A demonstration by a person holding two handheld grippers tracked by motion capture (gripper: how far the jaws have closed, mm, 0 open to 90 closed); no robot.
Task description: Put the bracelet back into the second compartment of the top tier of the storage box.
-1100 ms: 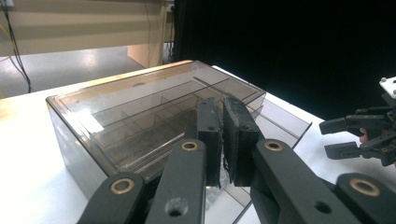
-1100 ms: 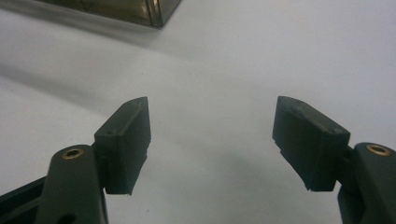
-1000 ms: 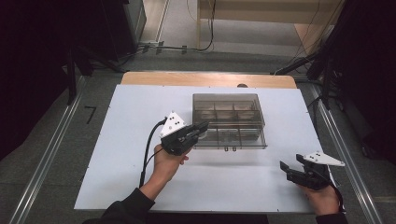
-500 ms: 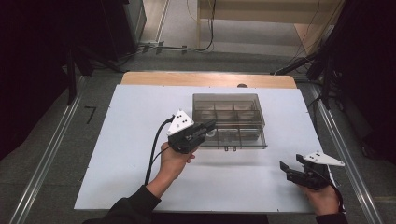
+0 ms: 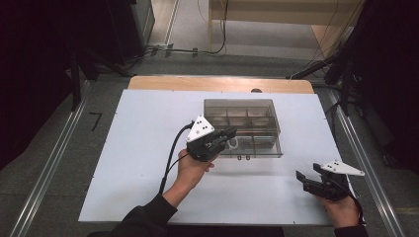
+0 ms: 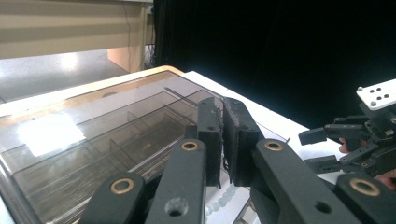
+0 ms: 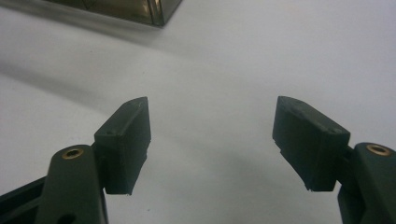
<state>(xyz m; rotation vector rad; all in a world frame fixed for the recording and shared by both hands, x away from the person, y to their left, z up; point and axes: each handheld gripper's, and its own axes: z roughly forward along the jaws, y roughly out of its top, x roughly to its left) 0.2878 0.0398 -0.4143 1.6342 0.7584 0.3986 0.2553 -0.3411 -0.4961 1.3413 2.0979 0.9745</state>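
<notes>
A clear smoky compartment box (image 5: 267, 127) with its lid down sits right of the table's middle. My left gripper (image 5: 232, 132) hovers at the box's front left corner, jaws pressed together; nothing plainly shows between the pads. In the left gripper view its shut jaws (image 6: 223, 112) point across the box lid (image 6: 93, 154), and small whitish beads (image 6: 223, 199) show below them. My right gripper (image 5: 302, 180) rests near the front right of the table, open over bare white surface (image 7: 212, 121). A corner of the box (image 7: 154, 11) lies ahead of it.
The white tabletop (image 5: 138, 148) has free room left of and in front of the box. A wooden strip (image 5: 217, 84) runs along the far edge. Metal rails (image 5: 49, 168) flank the table. The left gripper's cable (image 5: 170, 158) trails back past the wrist.
My left gripper has drifted to the right, closer to the box's front left corner, its jaws still together. The right gripper has kept still.
</notes>
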